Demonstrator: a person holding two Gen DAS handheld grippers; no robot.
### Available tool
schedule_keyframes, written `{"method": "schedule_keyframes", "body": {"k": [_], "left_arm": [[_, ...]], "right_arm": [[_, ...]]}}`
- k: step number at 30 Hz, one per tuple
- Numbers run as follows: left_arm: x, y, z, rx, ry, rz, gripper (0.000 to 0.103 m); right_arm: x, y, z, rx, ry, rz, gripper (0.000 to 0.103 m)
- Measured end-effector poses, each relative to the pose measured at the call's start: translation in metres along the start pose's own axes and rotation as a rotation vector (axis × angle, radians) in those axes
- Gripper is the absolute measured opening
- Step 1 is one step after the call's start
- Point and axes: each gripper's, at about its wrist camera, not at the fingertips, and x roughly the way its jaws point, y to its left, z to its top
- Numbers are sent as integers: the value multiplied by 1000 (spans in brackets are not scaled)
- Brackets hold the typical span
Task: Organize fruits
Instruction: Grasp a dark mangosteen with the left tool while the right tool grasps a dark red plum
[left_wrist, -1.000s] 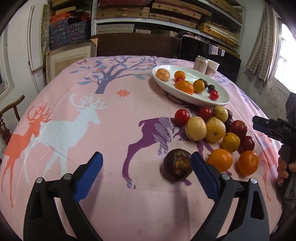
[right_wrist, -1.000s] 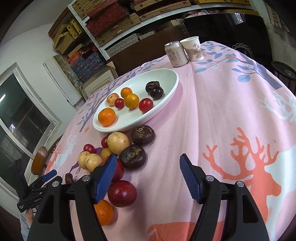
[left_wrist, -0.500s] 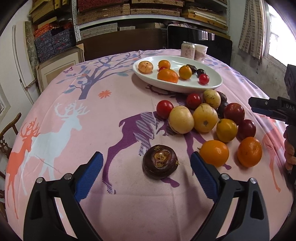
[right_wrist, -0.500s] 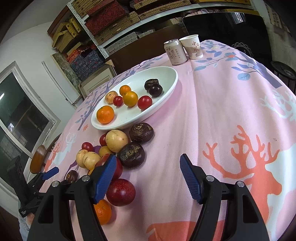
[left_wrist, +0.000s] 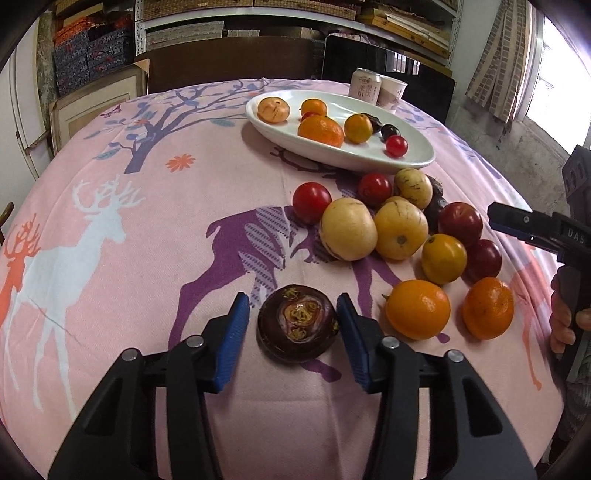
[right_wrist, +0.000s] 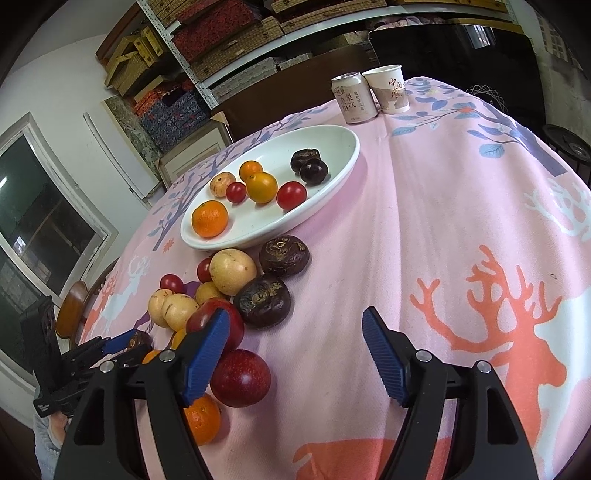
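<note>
A dark purple fruit (left_wrist: 297, 326) lies alone on the pink deer-print cloth. My left gripper (left_wrist: 291, 297) straddles it and its jaws are closing; the right pad is at the skin, and a thin gap shows by the left pad. A pile of yellow, red and dark fruits (left_wrist: 400, 229) sits below the white oval plate (left_wrist: 332, 157), which holds several small fruits. Two oranges (left_wrist: 417, 314) lie right of the purple fruit. My right gripper (right_wrist: 295, 312) hovers by the pile, jaws opening with only cloth between them. A red plum (right_wrist: 240, 378) lies just beyond its left pad.
A drink can (left_wrist: 365, 86) and a paper cup (left_wrist: 393, 94) stand behind the plate. Two dark fruits (right_wrist: 264, 301) lie near the right gripper. Shelves of boxes, a chair back and a dark screen surround the round table. Bare cloth spreads to the left.
My left gripper has moved forward so the dark purple fruit sits between its pads, and its jaws have narrowed greatly around it. The right gripper has hardly moved.
</note>
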Motion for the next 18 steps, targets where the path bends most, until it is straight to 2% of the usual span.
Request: {"method": "schedule_keyframes", "body": {"k": [1,6,10,14,16,18], "left_arm": [[0,1,0,-6,-2,-6,42],[-2,7,0,-44,-17,-19,42],[-3,8,-1,-45,-16,-20,42],[-3,8,-1,-42,-13,-21,42],[-3,7,-2,-43,-14,-22,42],[-3,7,-2,-42,-11,-21,42]], "right_arm": [[0,3,-1,-11,3,-2,75],[-2,22,-16,-102,20,-10,75],[-2,25,-19,-120,30,-2,74],[5,27,-21,-125,69,19,62],[7,30,-23,-138,82,36,52],[11,32,-24,-146,105,44,48]]}}
